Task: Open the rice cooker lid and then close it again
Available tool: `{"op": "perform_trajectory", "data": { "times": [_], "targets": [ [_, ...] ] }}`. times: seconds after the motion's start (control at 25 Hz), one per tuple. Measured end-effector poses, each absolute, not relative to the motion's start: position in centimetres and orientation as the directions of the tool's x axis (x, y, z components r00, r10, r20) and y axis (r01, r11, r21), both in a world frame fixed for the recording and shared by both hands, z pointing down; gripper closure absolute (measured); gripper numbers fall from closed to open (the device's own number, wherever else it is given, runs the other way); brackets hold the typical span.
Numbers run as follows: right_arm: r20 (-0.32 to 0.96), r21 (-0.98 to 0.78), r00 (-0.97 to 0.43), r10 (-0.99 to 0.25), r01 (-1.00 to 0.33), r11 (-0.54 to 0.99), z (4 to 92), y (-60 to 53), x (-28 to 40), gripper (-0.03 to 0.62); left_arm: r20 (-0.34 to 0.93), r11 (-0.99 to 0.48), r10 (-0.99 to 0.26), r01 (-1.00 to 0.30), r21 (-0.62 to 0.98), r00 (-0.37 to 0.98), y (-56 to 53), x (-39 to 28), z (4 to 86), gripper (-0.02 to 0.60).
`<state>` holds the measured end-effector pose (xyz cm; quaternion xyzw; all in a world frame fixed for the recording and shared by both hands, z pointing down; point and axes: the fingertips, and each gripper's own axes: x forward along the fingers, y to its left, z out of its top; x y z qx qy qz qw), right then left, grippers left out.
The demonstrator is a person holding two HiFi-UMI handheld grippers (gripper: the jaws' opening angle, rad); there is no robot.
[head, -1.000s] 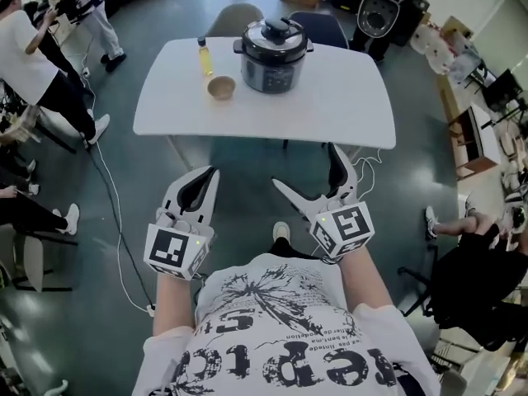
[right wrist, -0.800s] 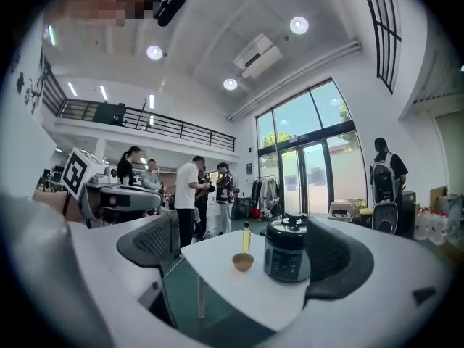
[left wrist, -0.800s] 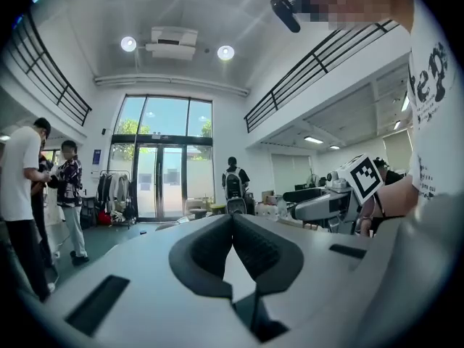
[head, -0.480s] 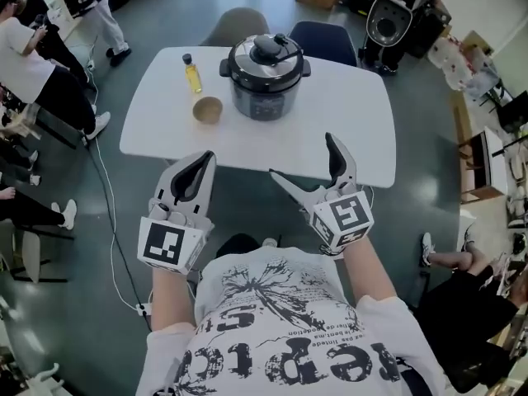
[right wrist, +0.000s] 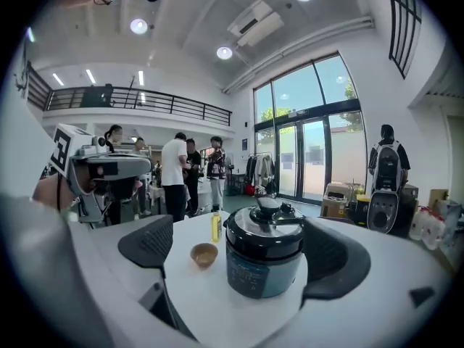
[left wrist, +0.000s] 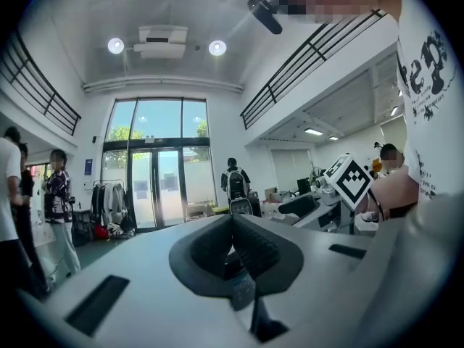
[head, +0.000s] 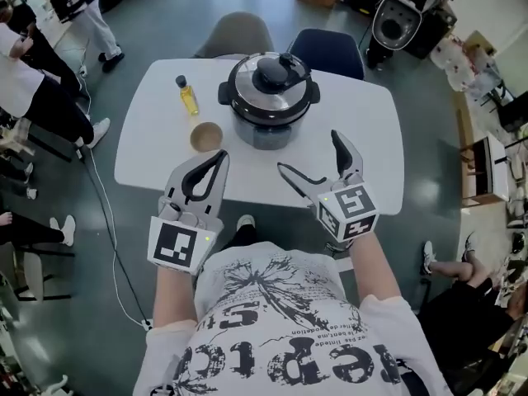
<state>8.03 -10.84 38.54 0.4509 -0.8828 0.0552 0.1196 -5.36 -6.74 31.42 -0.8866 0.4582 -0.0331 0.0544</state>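
The dark rice cooker (head: 268,106) stands on the white table (head: 355,122) with its lid (head: 272,81) down and a black knob on top. My right gripper (head: 310,153) hovers open over the table's near edge, just short of the cooker. In the right gripper view the cooker (right wrist: 264,259) sits framed between that gripper's (right wrist: 243,251) spread pads (right wrist: 148,241). My left gripper (head: 219,159) is shut on nothing, near the table's front edge and a small way from the bowl. In the left gripper view its (left wrist: 232,220) jaws meet and point out into the room, so no cooker shows there.
A small brown bowl (head: 206,136) and a yellow oil bottle (head: 188,96) stand left of the cooker. A grey chair (head: 239,33) and a blue chair (head: 328,49) sit behind the table. People stand at the far left (head: 33,97). A cable runs across the floor on the left.
The person has stepped up to the table. Both grippers came forward from over the floor to the table's near edge. Left stays shut, right stays open.
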Motion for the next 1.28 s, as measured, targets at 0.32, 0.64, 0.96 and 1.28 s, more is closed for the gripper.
{"op": "perform_trajectory", "data": {
  "times": [0.32,0.64,0.96,1.28],
  "targets": [
    [0.419,0.021,-0.523,-0.742,-0.812,0.584,40.2,-21.7,3.4,0.037,0.000,-0.665,-0.743,-0.739,-0.113,0.669,-18.2,-8.0,31.2,0.568],
    [0.632,0.090,-0.444,-0.635,-0.772,0.629,42.4,-31.1,1.9,0.034,0.026,-0.721,-0.693,-0.690,-0.070,0.721,-25.9,-9.1,33.4,0.568],
    [0.729,0.115,-0.406,-0.552,-0.722,0.682,43.9,-38.2,-0.3,0.063,0.038,-0.743,-0.669,-0.667,-0.050,0.742,-31.5,-9.9,34.4,0.568],
    [0.873,-0.041,-0.350,-0.340,-0.746,0.664,47.1,-40.1,0.6,0.146,0.052,-0.750,-0.661,-0.658,-0.067,0.748,-33.5,-10.8,35.2,0.568]
  ]
}}
